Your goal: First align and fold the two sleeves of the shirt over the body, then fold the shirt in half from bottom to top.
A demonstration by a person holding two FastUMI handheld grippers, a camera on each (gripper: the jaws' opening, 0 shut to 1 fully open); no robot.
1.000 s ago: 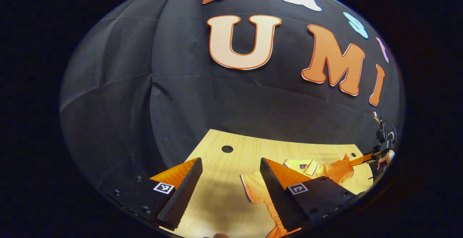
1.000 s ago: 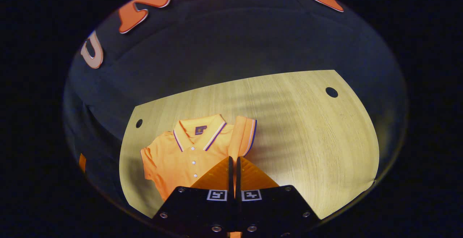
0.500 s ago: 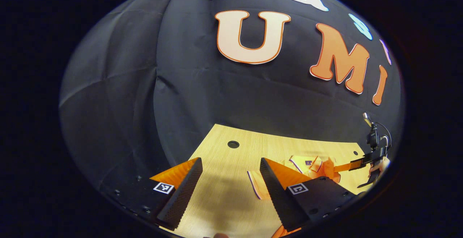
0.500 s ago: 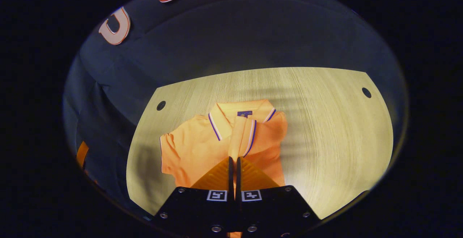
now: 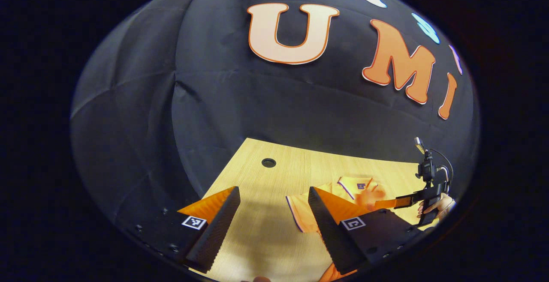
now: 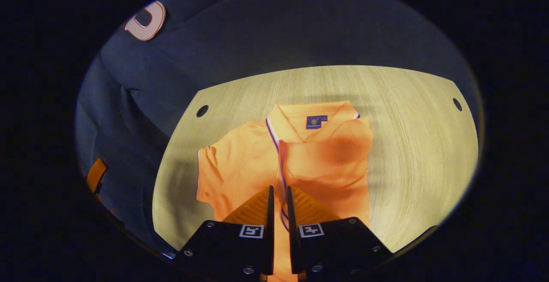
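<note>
Orange polo shirt (image 6: 240, 166) lies on the tabletop (image 6: 411, 145); the right hand-held gripper (image 6: 279, 198) barely parts around the sleeve cuff (image 6: 282, 179). Lay it flat toward 12 o'clock before releasing. The left hand-held gripper (image 5: 270, 217) stays spread, empty.

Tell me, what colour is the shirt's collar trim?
The shirt is orange; its collar has a thin purple-and-white stripe along the edge, clearest in the right gripper view.

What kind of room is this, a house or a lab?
Probably a recording booth, not a house: black cloth wall, one bare wooden table with an orange shirt, and a hand-held right gripper.
</note>
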